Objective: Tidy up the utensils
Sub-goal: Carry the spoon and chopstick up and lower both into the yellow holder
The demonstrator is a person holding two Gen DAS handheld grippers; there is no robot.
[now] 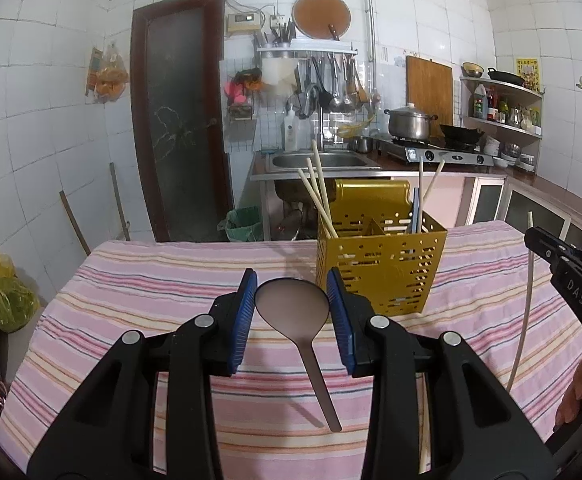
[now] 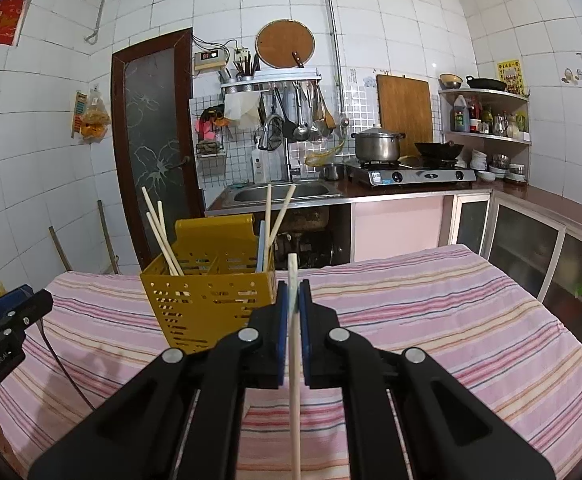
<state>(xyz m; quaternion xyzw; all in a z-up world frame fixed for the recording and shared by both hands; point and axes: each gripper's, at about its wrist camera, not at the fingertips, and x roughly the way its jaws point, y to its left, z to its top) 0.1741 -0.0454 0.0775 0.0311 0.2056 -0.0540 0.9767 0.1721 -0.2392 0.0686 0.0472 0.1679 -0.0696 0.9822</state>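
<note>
Clearly, "DAS" marks the right gripper (image 1: 539, 240), clamping a chopstick (image 2: 293, 320); the left gripper (image 1: 292, 312) grips a spoon (image 1: 292, 307) above the striped table (image 1: 151, 280), near a yellow holder (image 1: 383, 268).

"DAS" on right hand-held gripper (image 1: 539, 246)

yellow caddy (image 1: 383, 268), pink striped cloth (image 1: 151, 280), pale chopstick (image 2: 294, 360), blue pads (image 1: 247, 320)
</note>
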